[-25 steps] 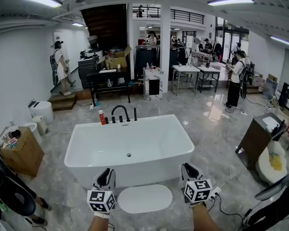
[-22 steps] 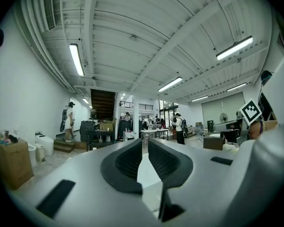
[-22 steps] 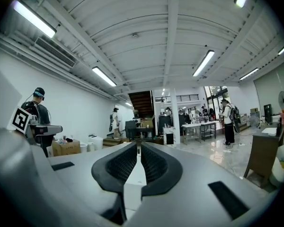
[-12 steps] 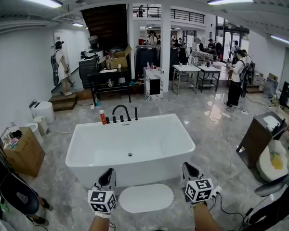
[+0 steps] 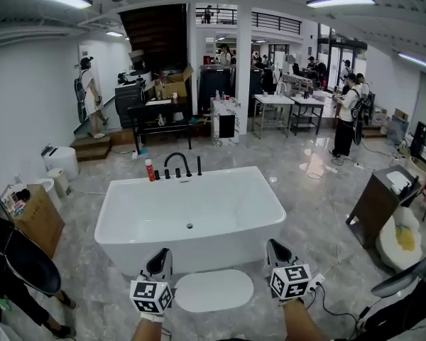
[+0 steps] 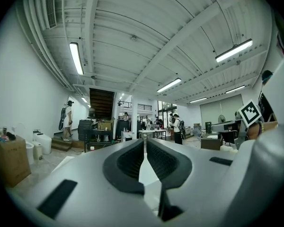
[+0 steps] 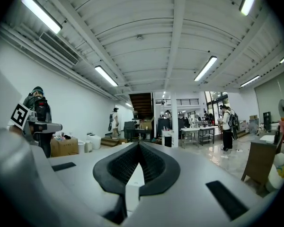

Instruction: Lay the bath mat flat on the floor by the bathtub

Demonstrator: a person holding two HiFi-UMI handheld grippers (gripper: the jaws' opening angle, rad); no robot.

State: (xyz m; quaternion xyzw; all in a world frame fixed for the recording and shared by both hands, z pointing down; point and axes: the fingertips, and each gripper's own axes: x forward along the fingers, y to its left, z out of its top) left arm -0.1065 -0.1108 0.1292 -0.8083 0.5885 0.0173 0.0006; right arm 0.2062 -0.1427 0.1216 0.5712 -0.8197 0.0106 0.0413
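Bath mat (image 5: pixel 213 290): white oval, flat on floor (image 5: pixel 307 190), six o'clock of bathtub (image 5: pixel 190 215).
Left gripper (image 5: pixel 158 256), mat's nine o'clock: jaws just closing, together, empty.
Right gripper (image 5: pixel 275 248), three o'clock: jaws together, empty.

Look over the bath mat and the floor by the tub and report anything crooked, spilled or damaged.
Nothing stands out. The white bath mat lies flat on the floor close beside the bathtub, its long side running along the tub's near wall. No fold, curled edge or spill shows.
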